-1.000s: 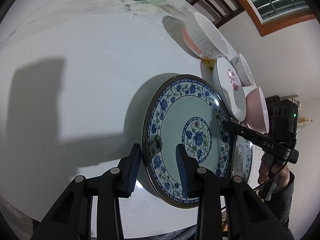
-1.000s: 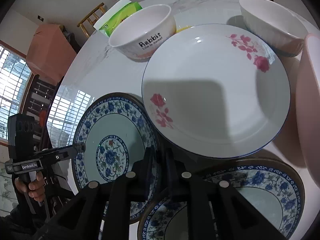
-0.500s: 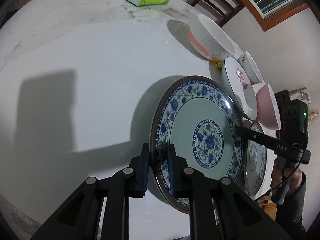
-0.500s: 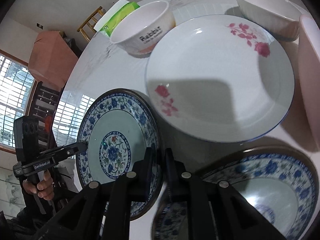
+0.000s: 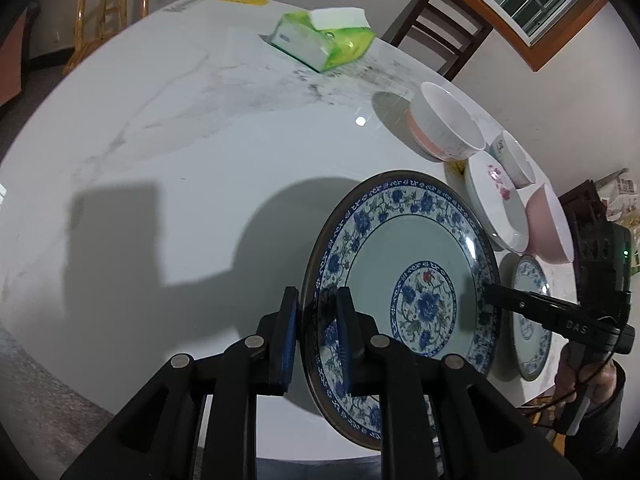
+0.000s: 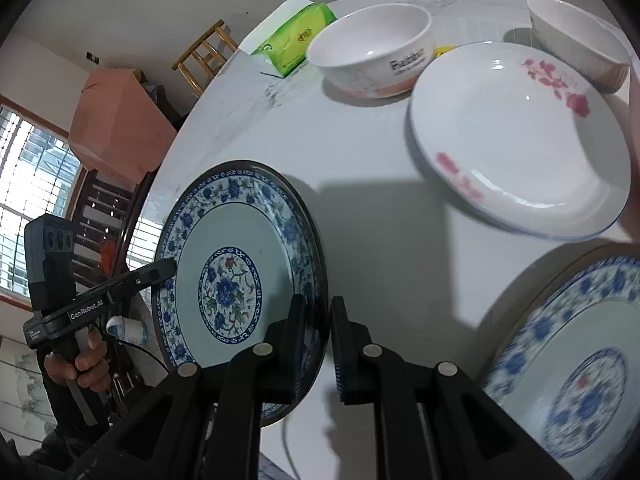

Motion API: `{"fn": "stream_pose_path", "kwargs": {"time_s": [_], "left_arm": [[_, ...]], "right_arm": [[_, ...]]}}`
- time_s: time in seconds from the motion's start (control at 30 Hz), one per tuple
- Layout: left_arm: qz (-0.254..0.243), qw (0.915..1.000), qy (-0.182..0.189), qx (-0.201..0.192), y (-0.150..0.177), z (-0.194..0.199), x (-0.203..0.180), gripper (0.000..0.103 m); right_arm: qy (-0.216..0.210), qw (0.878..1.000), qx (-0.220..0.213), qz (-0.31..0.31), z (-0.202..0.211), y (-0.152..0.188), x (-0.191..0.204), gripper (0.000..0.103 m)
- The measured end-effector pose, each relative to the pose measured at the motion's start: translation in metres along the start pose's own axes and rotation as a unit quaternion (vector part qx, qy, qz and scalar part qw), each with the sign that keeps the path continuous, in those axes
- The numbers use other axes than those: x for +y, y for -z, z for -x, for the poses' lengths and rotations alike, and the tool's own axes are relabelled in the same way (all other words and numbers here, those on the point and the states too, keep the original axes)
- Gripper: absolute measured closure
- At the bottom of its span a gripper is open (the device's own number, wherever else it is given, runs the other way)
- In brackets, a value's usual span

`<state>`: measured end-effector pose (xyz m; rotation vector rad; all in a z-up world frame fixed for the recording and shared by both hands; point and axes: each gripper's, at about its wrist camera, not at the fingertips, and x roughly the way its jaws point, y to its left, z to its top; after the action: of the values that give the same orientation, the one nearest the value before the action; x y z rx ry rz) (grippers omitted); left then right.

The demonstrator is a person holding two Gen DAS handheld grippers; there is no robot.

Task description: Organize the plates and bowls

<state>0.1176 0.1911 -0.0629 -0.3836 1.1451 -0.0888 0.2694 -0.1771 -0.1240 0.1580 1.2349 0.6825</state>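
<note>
Jaws of both grippers clamp one blue-patterned plate; two more plates, three bowls rest nearby.

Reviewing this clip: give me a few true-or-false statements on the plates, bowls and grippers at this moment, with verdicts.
1. Both grippers clamp the same blue floral plate. True: left gripper and right gripper pinch opposite rims.
2. The held plate lies flat on the table. False: it is tilted, raised off the surface.
3. A second blue floral plate rests on the table. True.
4. The rose plate is stacked on the pink bowl. False: they sit side by side.
5. The tissue pack is red. False: it is green.
</note>
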Motion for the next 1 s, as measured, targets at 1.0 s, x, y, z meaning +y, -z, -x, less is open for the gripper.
{"fn": "stream_pose_path", "kwargs": {"time_s": [1.0], "left_arm": [[-0.046, 0.9968, -0.058, -0.03, 0.005, -0.022, 0.035, 0.083]], "right_arm": [[0.027, 0.997, -0.059, -0.038, -0.032, 0.038, 0.035, 0.09]]}}
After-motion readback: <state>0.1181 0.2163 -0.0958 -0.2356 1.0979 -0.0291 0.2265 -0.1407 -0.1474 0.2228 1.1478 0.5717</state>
